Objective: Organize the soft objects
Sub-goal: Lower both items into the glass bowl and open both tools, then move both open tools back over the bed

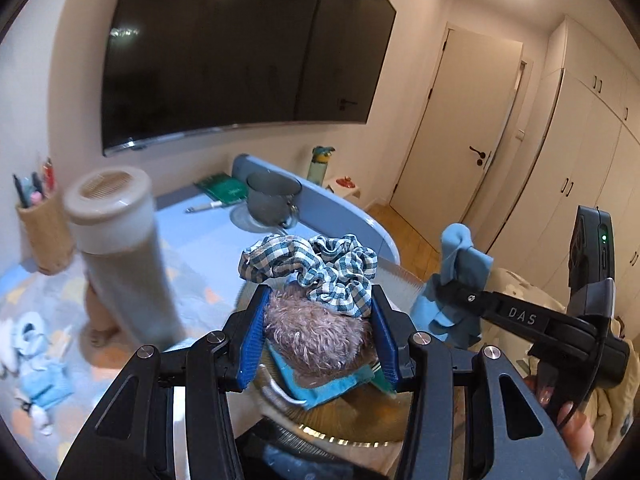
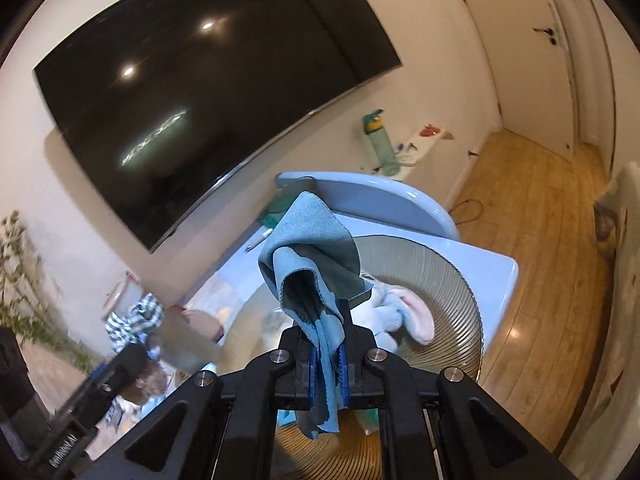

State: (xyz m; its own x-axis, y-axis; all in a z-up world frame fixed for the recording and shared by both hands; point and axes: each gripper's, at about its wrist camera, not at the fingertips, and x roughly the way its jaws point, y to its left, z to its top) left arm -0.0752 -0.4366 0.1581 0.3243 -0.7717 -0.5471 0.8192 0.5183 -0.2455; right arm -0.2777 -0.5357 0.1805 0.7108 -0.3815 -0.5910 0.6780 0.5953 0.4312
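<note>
Soft toy, brown fuzzy plush with a teal-blue fabric part (image 1: 318,338): clamped between the blue-padded fingers of the left gripper (image 1: 318,332), which are drawn in against both its sides; held above a ribbed, gold-toned round basket (image 1: 352,424).

Scrunchie, blue-and-white gingham fabric (image 1: 316,268): lies on top of the plush toy, touching it, just beyond the left fingertips.

Cloth, light blue microfibre (image 2: 316,276): pinched between the nearly closed fingers of the right gripper (image 2: 326,364); its loose end stands up above the fingers, another end hangs below. It is held over the same ribbed basket (image 2: 452,280).

Stuffed rabbit, pale blue plush with pink-lined ear (image 2: 400,312): lies inside the basket, behind the cloth.

Doll, small, in blue clothing (image 1: 38,368): lies on the patterned blue table mat (image 1: 192,248), well apart from the basket.

Bottle, grey cylindrical with cream lid (image 1: 120,256): stands on the mat, blurred.

Mug, grey metal (image 1: 274,200): stands near the table's far rim.
</note>
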